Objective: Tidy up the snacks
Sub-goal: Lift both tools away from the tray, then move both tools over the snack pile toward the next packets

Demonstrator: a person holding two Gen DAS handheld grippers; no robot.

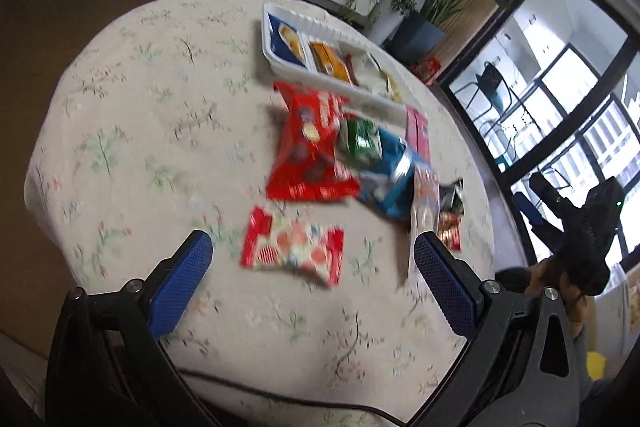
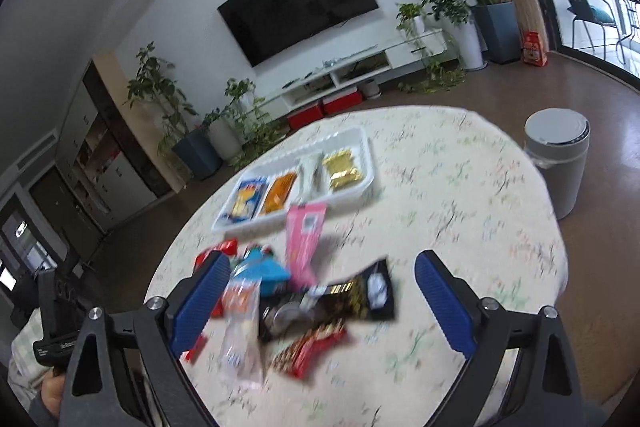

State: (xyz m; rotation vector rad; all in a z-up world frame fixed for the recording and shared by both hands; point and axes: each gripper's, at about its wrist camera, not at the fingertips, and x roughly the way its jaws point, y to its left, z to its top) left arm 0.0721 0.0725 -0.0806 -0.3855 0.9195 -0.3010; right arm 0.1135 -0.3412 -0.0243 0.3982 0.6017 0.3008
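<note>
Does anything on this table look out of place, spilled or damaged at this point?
Nothing looks spilled or damaged. The loose packets sit in an overlapping pile beside the white tray: the pink packet and the black packet lie askew. Both the left gripper and right gripper are open and empty.

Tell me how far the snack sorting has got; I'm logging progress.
Partly done: the white tray already holds a blue pack, an orange pack, a white pack and a gold pack. Nothing is in hand: left tongs and right tongs are open. Left: the loose pile, including the big red bag, pink pack and black pack.
</note>
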